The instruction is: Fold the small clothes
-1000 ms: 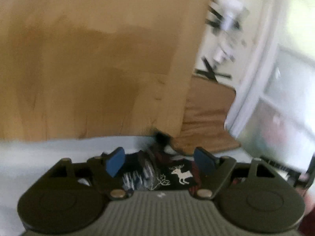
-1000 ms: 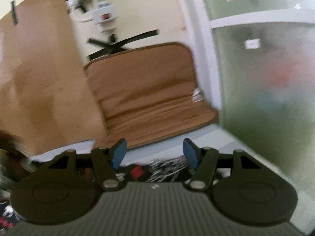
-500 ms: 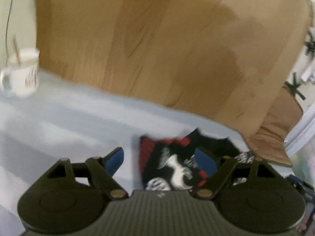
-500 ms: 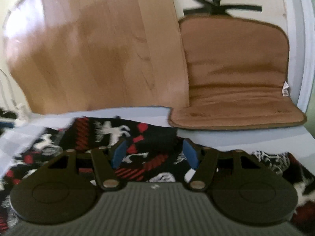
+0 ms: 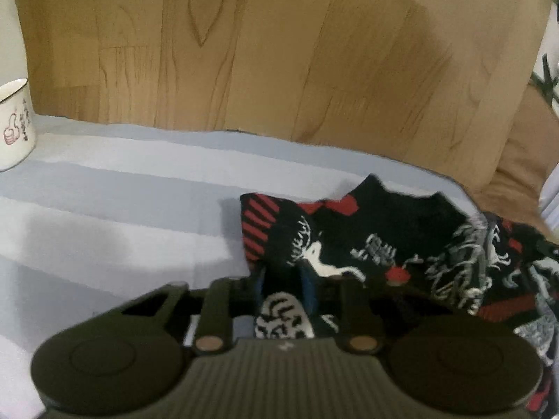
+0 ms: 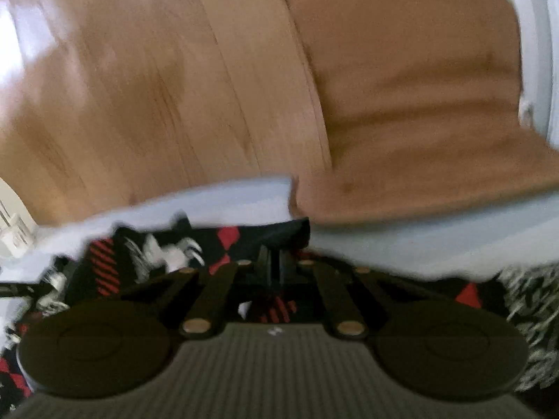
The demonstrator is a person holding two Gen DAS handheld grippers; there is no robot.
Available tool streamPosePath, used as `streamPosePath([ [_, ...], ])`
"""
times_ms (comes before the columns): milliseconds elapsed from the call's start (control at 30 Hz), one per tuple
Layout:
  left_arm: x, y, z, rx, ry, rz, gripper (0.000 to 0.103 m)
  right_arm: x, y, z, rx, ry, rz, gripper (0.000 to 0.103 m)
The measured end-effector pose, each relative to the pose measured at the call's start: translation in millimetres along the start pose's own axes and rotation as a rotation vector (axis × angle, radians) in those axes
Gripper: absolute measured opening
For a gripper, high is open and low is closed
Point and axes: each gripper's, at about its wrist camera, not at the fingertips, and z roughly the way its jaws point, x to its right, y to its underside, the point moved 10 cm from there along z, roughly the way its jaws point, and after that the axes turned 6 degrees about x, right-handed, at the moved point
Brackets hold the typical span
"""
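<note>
A small black garment [image 5: 384, 241] with red blocks and white deer prints lies on a pale blue striped cloth [image 5: 122, 209]. My left gripper [image 5: 283, 279] is shut on the garment's near left edge. In the right wrist view the same garment [image 6: 216, 244] spreads across the bottom, and my right gripper [image 6: 277, 262] is shut on its dark far edge. That view is blurred.
A white mug [image 5: 14, 129] with a red thumbs-up mark stands at the far left. A wooden board [image 5: 279, 52] rises behind the cloth. A brown padded cushion [image 6: 412, 104] leans at the back right.
Both grippers were open and have closed on the garment. The left has come down onto its left edge, the right onto its far edge.
</note>
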Motion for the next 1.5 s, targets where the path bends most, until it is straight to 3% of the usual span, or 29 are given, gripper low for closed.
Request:
streamPosePath([
  [167,-9,-25,-14,0.110,0.041,-0.099,0.016,22,-47,-78,0.210,-0.009,0.050,0.004],
  [300,-18,-17,9,0.100,-0.089,-0.067,0.017,48,-28,-81,0.144,0.084,0.018,0.003],
  [367,-25,-6,19,0.062,-0.131,-0.080,0.034,62,-1,-68,0.046,0.137,0.013,0.005],
  [400,-28,-6,16,0.080,-0.149,-0.083,0.039,69,10,-65,0.011,0.149,0.029,0.007],
  [467,-30,-6,8,0.087,-0.167,-0.064,0.053,81,20,-69,0.004,0.145,0.091,0.008],
  [567,-34,-16,-14,0.133,-0.188,-0.085,0.053,94,21,-84,0.042,0.127,0.188,0.008],
  [700,-8,-38,-37,0.196,-0.076,-0.092,0.054,101,25,-110,0.088,0.132,0.234,0.010],
  [800,40,-42,-34,0.175,0.051,-0.012,0.055,112,33,-131,0.110,0.123,0.326,0.010],
  [900,91,-34,-17,0.137,0.156,0.088,0.056,99,38,-132,0.080,0.044,0.399,0.011],
  [967,109,-27,-5,0.129,0.186,0.123,0.057,78,36,-124,0.042,-0.020,0.383,0.020],
  [1033,116,-16,10,0.110,0.210,0.126,0.057,57,36,-108,-0.002,-0.062,0.352,0.039],
  [1167,102,13,32,0.059,0.216,0.077,0.057,39,38,-61,-0.048,-0.022,0.216,0.048],
  [1233,99,16,31,0.080,0.226,0.092,0.058,43,43,-39,-0.074,0.018,0.191,0.052],
  [1267,99,14,30,0.090,0.227,0.092,0.062,46,47,-28,-0.093,0.024,0.196,0.050],
  [1333,101,18,35,0.088,0.205,0.106,0.062,41,47,-20,-0.090,-0.013,0.185,0.006],
  [1400,104,19,33,0.101,0.194,0.130,0.062,34,38,-19,-0.051,-0.046,0.159,0.004],
  [1500,108,21,34,0.106,0.170,0.176,0.062,44,10,-26,0.096,0.007,0.117,0.004],
])
